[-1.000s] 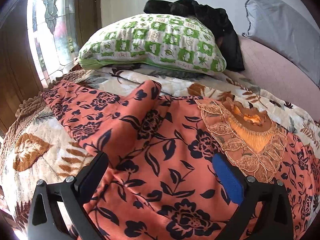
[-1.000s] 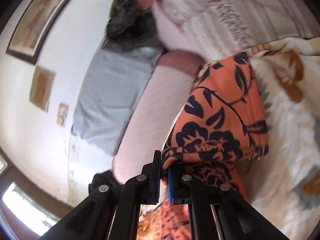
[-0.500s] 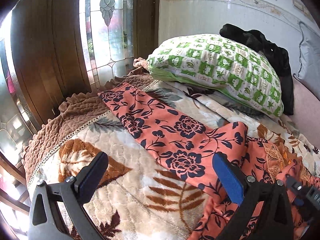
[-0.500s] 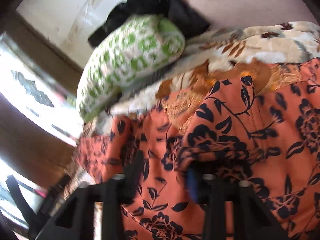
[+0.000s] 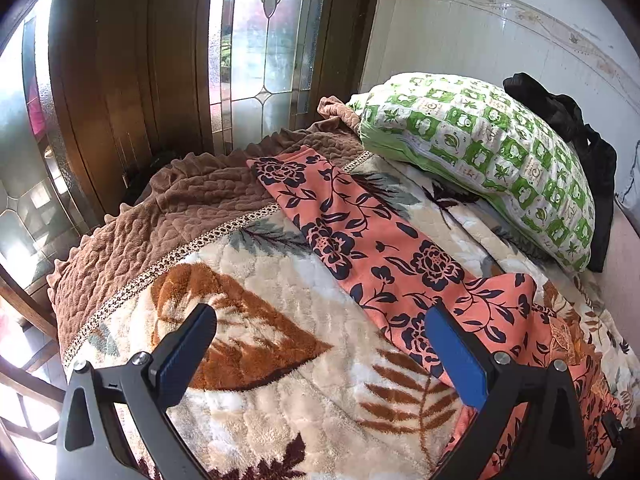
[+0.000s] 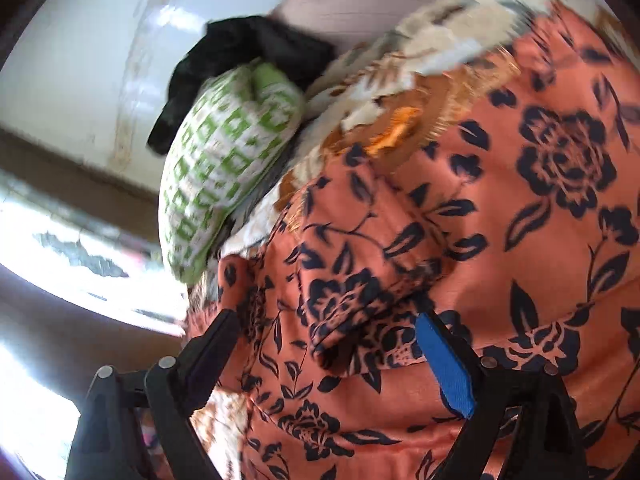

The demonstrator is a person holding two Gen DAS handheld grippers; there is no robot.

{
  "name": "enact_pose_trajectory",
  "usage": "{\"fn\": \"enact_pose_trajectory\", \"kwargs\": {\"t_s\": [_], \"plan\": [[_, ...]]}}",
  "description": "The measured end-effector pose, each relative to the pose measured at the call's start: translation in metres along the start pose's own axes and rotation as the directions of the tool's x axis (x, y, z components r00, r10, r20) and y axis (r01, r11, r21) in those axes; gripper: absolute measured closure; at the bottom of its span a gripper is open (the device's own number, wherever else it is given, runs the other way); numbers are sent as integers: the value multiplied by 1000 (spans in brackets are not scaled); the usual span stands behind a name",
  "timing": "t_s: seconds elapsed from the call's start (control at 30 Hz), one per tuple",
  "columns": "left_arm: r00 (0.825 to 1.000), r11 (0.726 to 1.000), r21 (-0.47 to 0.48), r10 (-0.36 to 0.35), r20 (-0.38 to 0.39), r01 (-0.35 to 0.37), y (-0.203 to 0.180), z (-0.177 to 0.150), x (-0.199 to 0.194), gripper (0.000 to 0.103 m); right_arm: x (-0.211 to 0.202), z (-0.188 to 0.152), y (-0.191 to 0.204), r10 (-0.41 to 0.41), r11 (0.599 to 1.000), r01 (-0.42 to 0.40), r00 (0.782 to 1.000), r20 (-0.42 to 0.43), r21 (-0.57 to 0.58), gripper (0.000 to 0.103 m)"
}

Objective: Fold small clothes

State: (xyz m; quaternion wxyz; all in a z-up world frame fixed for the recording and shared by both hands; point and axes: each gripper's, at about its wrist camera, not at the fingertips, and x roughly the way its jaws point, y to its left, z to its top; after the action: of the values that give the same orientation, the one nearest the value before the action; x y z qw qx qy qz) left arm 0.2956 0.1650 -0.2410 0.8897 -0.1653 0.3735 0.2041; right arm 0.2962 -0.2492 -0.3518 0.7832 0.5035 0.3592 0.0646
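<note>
1. Left gripper (image 5: 320, 354) is hovering with its jaws spread wide and nothing between them. Below the gap is the leaf-print blanket (image 5: 256, 336).
2. The orange floral garment (image 5: 360, 224) is lying on that blanket. One long sleeve is stretching out flat, running up-left toward the brown quilted border (image 5: 192, 204); the sleeve end is resting on that border.
3. The left gripper's right finger, the one with the blue pad (image 5: 456, 360), is sitting in front of the lower end of the sleeve. Can't tell if it is touching the cloth.
4. Right gripper (image 6: 328, 344) is also standing wide apart and gripping nothing. The view is motion-blurred.
5. In the right wrist view the garment (image 6: 500, 240) is filling most of the frame. A folded-over flap of it (image 6: 360, 272) is lying on top of the body, with its edge sitting between the two fingers. Neither finger is pinching it.
6. The garment's neckline with gold embroidery (image 6: 440, 120) is showing above the flap, near the blanket (image 6: 440, 28).
7. The green-and-white patterned pillow (image 5: 480, 152) is lying at the far side of the bed, just beside the upper sleeve but apart from it. A black cloth (image 5: 576, 136) is piled behind it against the white wall (image 5: 460, 40).
8. A wooden door with leaded glass panes (image 5: 248, 48) is standing behind the bed's left end.
</note>
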Motion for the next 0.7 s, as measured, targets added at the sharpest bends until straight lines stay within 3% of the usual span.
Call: {"fn": "enact_pose_trajectory", "kwargs": {"t_s": [0.07,0.13,0.27,0.37,0.43,0.57,0.7], "plan": [[1000,1000,-19,4,1,-4,8,2,-1,0,11,10,-29,74,976,-76,997,18,202,11],[1000,1000,-24,3,-6,-3,15,3,-3,0,17,18,-19,108,967,-118,992,58,228,11],[1000,1000,-8,15,-17,-15,40,-7,-17,0,24,15,73,158,987,-157,987,29,-21,11],[999,999,18,36,10,-36,65,-19,-46,0,25,-13,150,173,957,-188,981,-83,-219,11],[998,999,32,39,43,-41,82,-28,-70,0,17,-39,180,168,930,-197,979,-119,-311,11],[997,995,78,54,57,-58,105,-29,-112,0,-5,-79,195,124,917,-171,981,-149,-360,11],[986,994,83,60,154,-74,121,-21,-169,0,-35,-99,191,145,910,-197,975,-166,-365,17]]}}
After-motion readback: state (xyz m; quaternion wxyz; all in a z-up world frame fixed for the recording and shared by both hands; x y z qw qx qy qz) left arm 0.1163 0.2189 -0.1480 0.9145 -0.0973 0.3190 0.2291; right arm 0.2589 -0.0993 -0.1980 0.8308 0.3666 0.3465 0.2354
